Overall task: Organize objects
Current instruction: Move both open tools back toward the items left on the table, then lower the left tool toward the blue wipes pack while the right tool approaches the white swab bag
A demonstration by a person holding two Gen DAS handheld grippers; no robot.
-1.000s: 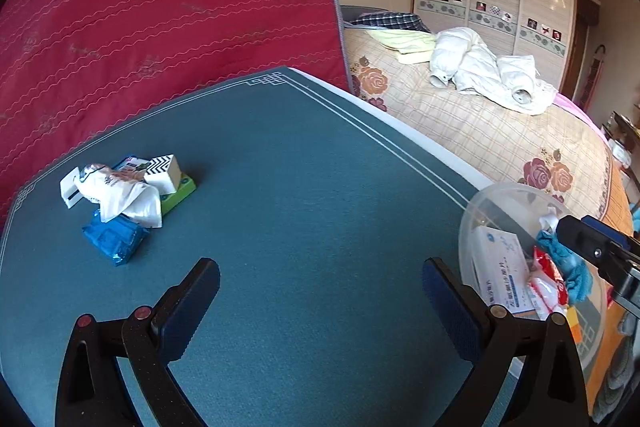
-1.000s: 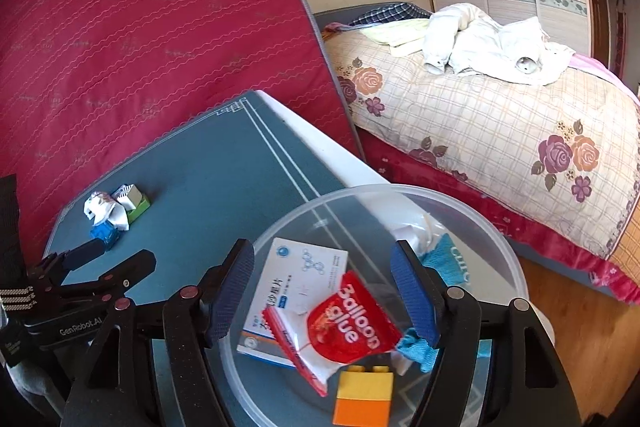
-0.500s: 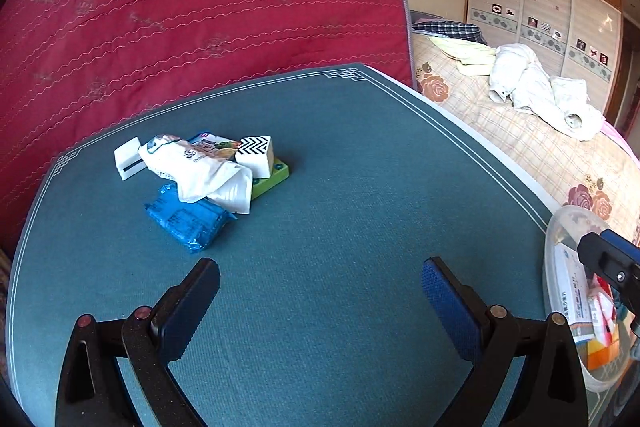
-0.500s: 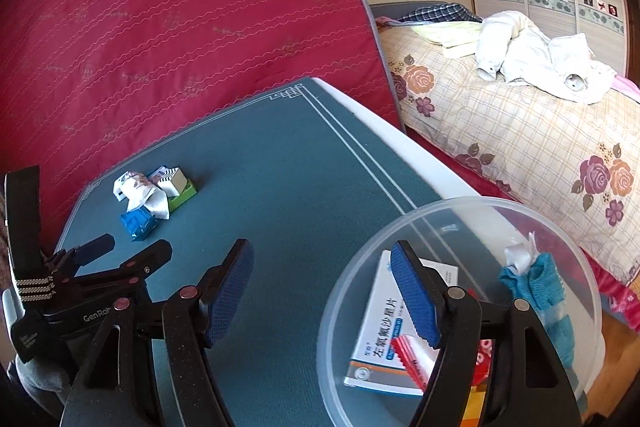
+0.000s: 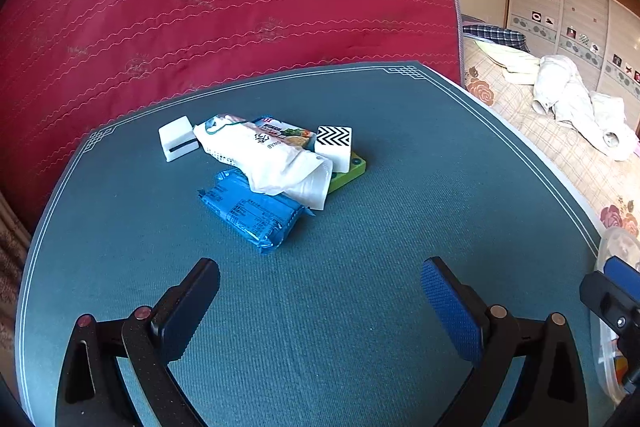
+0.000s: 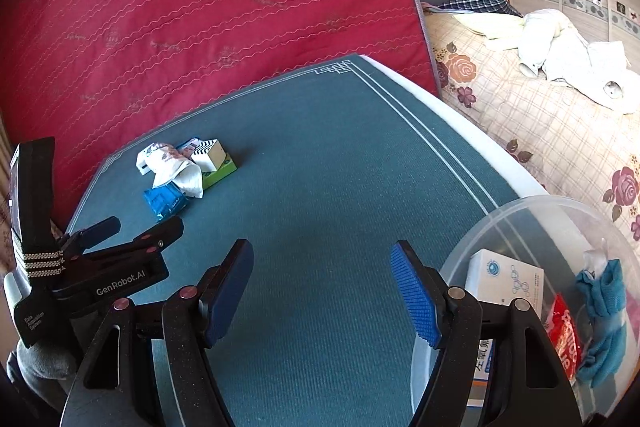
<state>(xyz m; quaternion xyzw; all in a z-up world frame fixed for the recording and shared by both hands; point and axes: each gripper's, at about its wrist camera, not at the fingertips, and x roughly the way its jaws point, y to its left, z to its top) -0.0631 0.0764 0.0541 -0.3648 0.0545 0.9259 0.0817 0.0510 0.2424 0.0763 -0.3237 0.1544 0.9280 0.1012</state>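
Left tongs (image 5: 320, 303) nearer item pile (image 5: 264, 171).

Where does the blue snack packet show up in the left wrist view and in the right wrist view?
Left wrist: the blue snack packet lies just left of centre, ahead of the open left gripper, partly under the white pouch.
Right wrist: it sits far left at mid-height, nearest the camera in the pile, beyond the left gripper.
Shared landmark: the zigzag-patterned block.

Right tool (image 6: 322, 293) agape above mat (image 6: 340, 167), beside bowl (image 6: 532, 205).
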